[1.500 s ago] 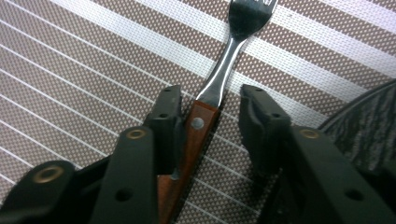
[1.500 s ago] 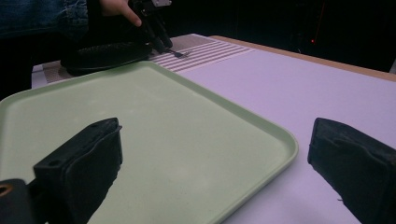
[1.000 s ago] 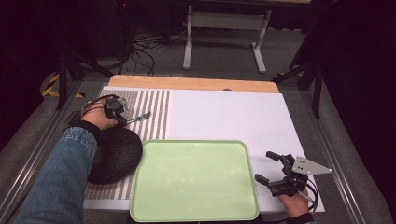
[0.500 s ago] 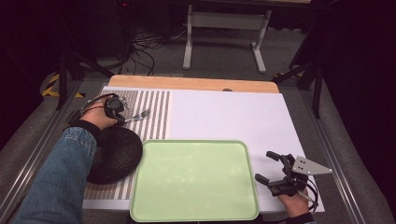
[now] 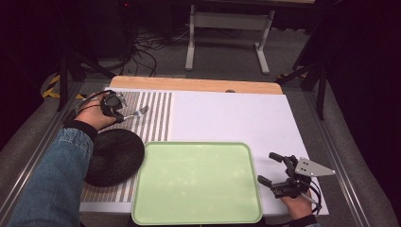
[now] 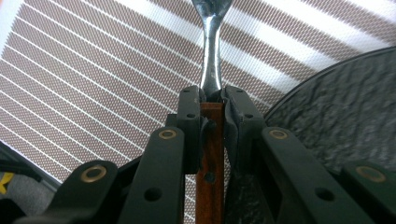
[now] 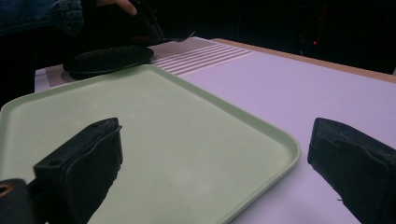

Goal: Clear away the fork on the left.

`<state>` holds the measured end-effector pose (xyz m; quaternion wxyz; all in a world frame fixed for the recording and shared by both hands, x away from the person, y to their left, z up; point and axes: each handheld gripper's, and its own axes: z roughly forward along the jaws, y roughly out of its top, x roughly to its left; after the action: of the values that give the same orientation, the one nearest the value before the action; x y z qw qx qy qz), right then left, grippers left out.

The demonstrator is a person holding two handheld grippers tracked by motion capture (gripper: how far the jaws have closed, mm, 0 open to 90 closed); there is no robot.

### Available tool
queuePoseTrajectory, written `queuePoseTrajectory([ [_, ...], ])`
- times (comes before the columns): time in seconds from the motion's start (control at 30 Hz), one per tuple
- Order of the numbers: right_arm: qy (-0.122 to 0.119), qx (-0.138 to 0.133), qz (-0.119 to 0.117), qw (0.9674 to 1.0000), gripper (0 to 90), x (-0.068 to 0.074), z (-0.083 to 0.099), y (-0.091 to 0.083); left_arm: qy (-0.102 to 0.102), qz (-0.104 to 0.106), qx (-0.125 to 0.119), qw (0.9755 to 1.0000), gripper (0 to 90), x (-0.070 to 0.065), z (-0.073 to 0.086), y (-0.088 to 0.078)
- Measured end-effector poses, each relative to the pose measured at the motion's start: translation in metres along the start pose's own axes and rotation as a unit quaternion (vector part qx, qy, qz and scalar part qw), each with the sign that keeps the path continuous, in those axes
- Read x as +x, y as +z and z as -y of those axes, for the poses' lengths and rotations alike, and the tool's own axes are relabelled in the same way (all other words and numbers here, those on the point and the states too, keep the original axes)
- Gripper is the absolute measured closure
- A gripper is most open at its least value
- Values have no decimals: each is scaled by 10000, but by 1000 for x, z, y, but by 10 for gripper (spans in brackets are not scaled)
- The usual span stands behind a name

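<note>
A fork (image 5: 137,112) with a wooden handle (image 6: 208,154) and metal neck (image 6: 211,56) is held over the striped mat (image 5: 151,118) at the table's far left. My left gripper (image 5: 115,107) is shut on the fork's handle, jaws pressed to both sides of it (image 6: 210,100). A black round plate (image 5: 112,156) lies just in front of that hand, partly under the denim sleeve. A pale green tray (image 5: 198,182) sits bare at the front centre. My right gripper (image 5: 269,168) rests open at the tray's right edge, its fingers (image 7: 79,158) spread over the tray's corner (image 7: 280,140).
A white sheet (image 5: 236,118) covers the table, with a wooden strip (image 5: 194,84) along its far edge. Cables and a metal stand (image 5: 227,28) lie on the floor beyond. The black plate (image 7: 107,58) and striped mat (image 7: 201,53) appear far off in the right gripper view.
The fork in my left gripper has shifted slightly over the striped mat. The right gripper has not moved.
</note>
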<state>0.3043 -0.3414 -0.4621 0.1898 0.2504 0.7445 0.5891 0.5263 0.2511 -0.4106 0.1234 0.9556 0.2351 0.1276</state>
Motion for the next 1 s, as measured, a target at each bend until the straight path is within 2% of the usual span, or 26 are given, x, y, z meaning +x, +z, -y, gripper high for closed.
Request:
queuePoseTrajectory([
  [0.13, 4, 12, -6, 10000, 38, 0, 0, 1, -235, 73, -228, 9994, 781, -7, -4, -14],
  [0.43, -19, -2, -23, 10000, 38, -1, -2, 4, -487, 133, -488, 9975, 780, -23, -11, -37],
  [0.57, -24, -7, -27, 10000, 38, -1, -3, 4, -685, 227, -579, 9957, 780, -30, -13, -45],
  [0.7, -27, -15, -25, 10000, 38, -3, -3, 5, -937, 387, -661, 9927, 780, -39, -15, -52],
  [1.0, -56, -35, -78, 9999, 39, -5, -6, 10, -1153, 531, -808, 9886, 780, -63, -17, -64],
])
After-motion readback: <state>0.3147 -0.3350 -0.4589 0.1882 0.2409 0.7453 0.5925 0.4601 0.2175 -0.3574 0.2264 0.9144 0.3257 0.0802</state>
